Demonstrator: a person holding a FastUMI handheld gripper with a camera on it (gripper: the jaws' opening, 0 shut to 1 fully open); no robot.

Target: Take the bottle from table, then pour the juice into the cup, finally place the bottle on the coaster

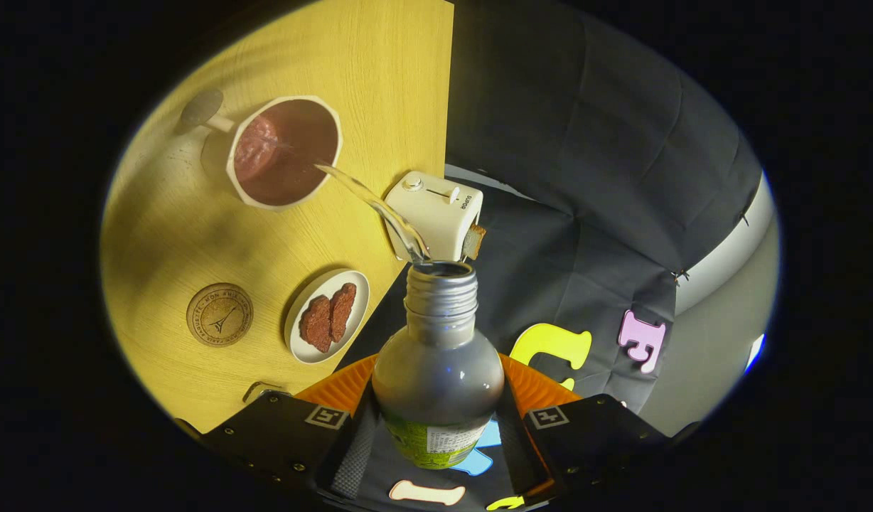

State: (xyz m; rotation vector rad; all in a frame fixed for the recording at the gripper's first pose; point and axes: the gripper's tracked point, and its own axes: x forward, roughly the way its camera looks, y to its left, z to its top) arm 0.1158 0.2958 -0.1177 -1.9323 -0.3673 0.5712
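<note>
The wooden table (195,235) takes up the whole side beyond and to the left of the fingers, its straight edge running from the far wall cloth down toward the gripper; the view is tilted, so the tabletop stands almost on end; past that edge hangs the booth's black cloth wall (593,142), creased, with a pale band of floor or wall showing behind it; next in size, the bottle (438,370) sits between the two fingers of the gripper (436,434), which are closed against its sides at about the label, so the claw is only as wide as the bottle's body and has nothing else in it; the bottle is uncapped, its threaded neck pointing away from the fingers toward the table, and a clear stream of liquid (369,203) arcs from its mouth into the cup; the cup (286,151), white outside and dark inside, stands on the table well beyond the fingers, with reddish liquid pooled within and a handle on its far side; a white toaster (436,213) sits at the table's edge just behind the bottle's mouth, a slice of toast (473,240) poking from it; nearer the fingers lies a white plate (328,316) holding two brown pieces of food (328,316); beside the plate, apart from it, lies the round brown coaster (220,314), bare.
</note>
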